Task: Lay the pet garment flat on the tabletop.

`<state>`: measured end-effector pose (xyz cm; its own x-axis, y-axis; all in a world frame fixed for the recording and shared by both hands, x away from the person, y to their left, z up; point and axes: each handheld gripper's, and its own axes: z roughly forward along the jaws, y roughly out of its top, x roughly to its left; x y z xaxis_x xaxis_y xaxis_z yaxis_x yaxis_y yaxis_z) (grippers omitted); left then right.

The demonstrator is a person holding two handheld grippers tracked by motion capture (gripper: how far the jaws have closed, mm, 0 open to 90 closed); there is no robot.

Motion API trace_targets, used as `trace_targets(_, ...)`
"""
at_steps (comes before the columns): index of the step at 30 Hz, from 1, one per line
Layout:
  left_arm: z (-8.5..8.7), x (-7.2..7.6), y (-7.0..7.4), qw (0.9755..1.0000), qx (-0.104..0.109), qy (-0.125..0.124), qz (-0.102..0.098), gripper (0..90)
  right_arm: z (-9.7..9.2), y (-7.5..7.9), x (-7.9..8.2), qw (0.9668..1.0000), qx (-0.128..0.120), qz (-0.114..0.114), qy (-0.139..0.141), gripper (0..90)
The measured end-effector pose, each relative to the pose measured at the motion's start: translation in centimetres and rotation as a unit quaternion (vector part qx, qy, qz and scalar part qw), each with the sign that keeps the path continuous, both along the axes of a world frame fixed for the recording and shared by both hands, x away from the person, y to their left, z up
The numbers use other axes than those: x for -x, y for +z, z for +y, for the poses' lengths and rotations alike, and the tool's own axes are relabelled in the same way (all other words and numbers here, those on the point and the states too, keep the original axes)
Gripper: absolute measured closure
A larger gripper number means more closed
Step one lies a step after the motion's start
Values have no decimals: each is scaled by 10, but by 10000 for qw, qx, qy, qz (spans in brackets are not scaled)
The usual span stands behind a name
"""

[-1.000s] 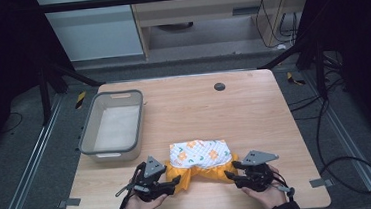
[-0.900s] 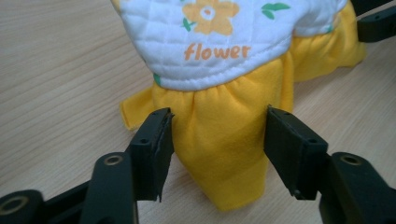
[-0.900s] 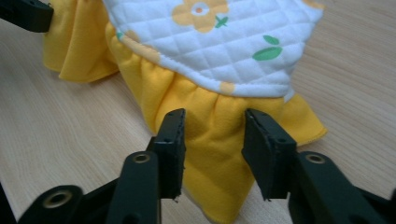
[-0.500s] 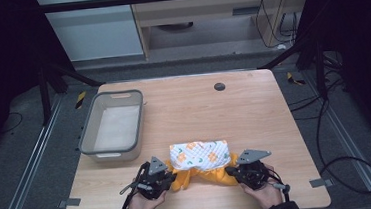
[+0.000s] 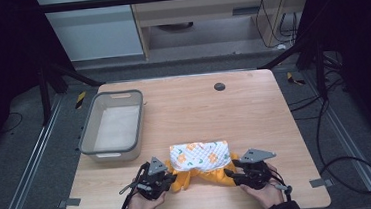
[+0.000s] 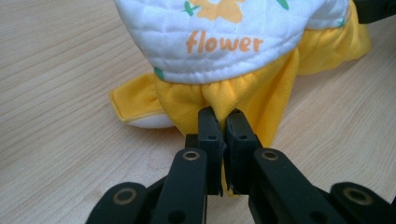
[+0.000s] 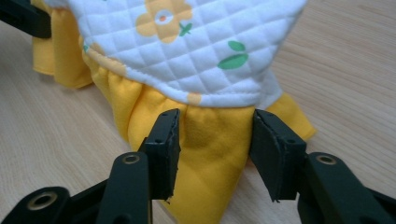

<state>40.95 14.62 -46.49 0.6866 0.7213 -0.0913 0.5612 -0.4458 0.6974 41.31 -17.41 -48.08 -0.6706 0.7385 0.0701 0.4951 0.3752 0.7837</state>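
With the folded garment [image 5: 200, 162] lying crosswise just right of the grey bin [image 5: 112, 126], our left gripper [image 6: 220, 122] pinches its yellow hem while our right gripper [image 7: 215, 131] straddles the opposite end, jaws spread, not yet pressing.

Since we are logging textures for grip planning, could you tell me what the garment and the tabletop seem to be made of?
The garment's white top looks like quilted cotton: stitched diamond pattern, matte, printed flowers. Its yellow skirt seems a soft fleece-like knit, gathered and slightly fuzzy. The tabletop looks like light wood or wood-grain laminate, smooth, with fine straight grain; which of the two is unclear.
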Motion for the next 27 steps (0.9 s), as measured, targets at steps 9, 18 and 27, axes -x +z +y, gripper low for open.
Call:
trace_targets(9, 6, 1, 7, 9998, 177, -10, -24, 864, -4, 15, 3, 9998, -2, 111, 169, 866)
trace_targets(18, 26, 15, 36, 9973, 692, -168, 183, 863, -23, 48, 21, 9972, -556, 100, 484, 859)
trace_targets(27, 19, 25, 1, 9962, 159, -327, 793, 852, -11, 9, 23, 9954, 92, 737, 603, 836)
